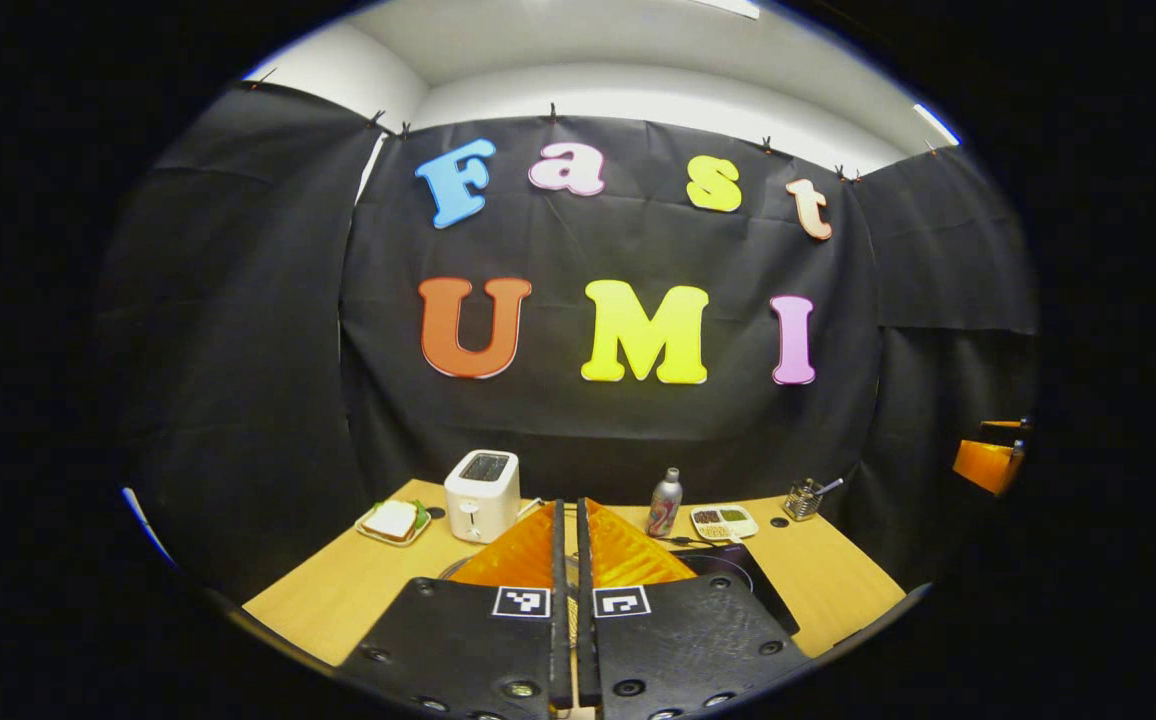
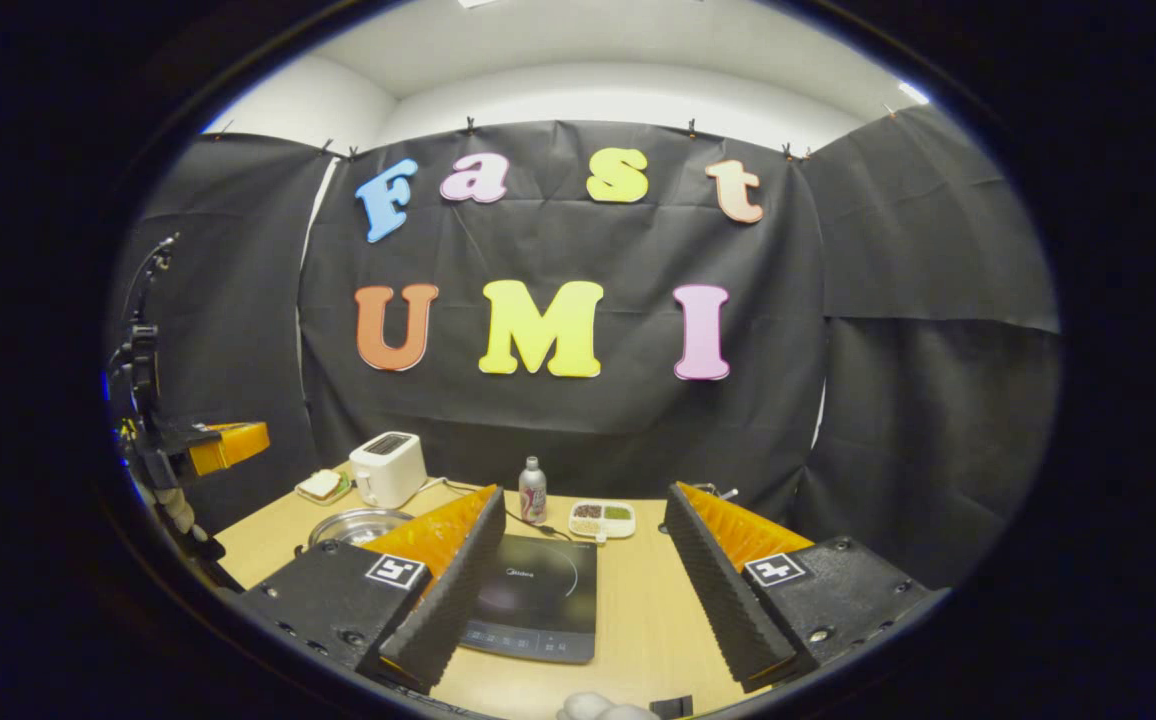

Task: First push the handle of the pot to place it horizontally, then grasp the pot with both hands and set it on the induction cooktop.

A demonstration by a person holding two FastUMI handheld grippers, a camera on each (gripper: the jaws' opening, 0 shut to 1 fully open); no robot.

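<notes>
left gripper [image 1: 569,520]: fingers nearly together, empty, suited to pushing. right gripper [image 2: 578,540]: spread wide, empty, above induction cooktop [image 2: 533,598]. pot [image 2: 358,524]: far left of cooktop, near toaster [image 2: 387,468]; handle hidden.

Left tool [image 1: 569,520] fingers together; right tool [image 2: 583,510] spread wide.

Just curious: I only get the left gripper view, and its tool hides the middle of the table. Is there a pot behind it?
Observer: Yes. A metal pot sits on the table, left of the black cooktop, not on it.
Operator: Is the other tool holding anything?
Observer: No. The right tool stands wide open, with nothing between its fingers.
Operator: Is the cooktop bare?
Observer: On the part that shows, nothing rests on it.
</notes>
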